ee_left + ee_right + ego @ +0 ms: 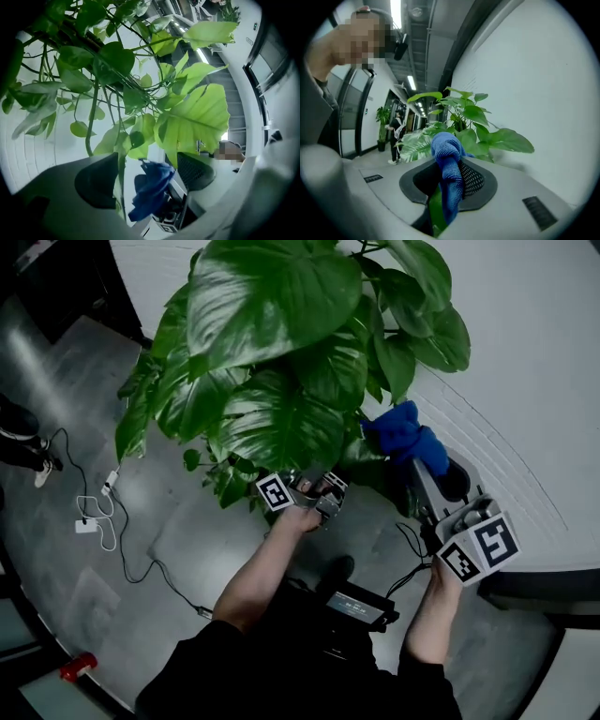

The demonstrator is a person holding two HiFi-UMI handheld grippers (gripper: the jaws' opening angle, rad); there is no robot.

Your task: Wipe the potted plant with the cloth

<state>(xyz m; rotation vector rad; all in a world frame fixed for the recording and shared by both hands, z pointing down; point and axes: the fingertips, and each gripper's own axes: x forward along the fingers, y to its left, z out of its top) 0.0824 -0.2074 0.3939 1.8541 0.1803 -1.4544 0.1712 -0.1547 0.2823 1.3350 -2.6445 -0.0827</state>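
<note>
1. Both forearms are reaching up from the bottom of the head view, with the left hand (298, 518) and the right hand (448, 579) each carrying a tool.
2. Out past the right hand, the right tool (447, 185) is clenching the blue cloth (446, 147). The bunched end is standing above the jaw tips and the rest is trailing down between the pads, so its long axis is running along the jaws. A sliver of green is showing low between those jaws; I cannot tell whether it is being pinched too.
3. Pointing steeply up into the foliage, the left tool (147, 161) is standing released with its jaws wide apart. A thin stem (122, 183) is passing close beside one pad, ungripped.
4. Beyond both tools, the potted plant (272, 324) is spreading up and to the left of the cloth, which is sitting just beside its lower right leaves. The left tool is sitting deeper under the leaves, and the pot is hiding beneath them.
5. Nearest the cloth, a broad leaf (281, 427) is pointing down toward the person, its long axis running from stalk to tip. The coming wipe is probably calling for the cloth to travel leftward onto it and along that axis.
6. Farthest down, a cable (122, 549) is lying on the floor (56, 381).
</note>
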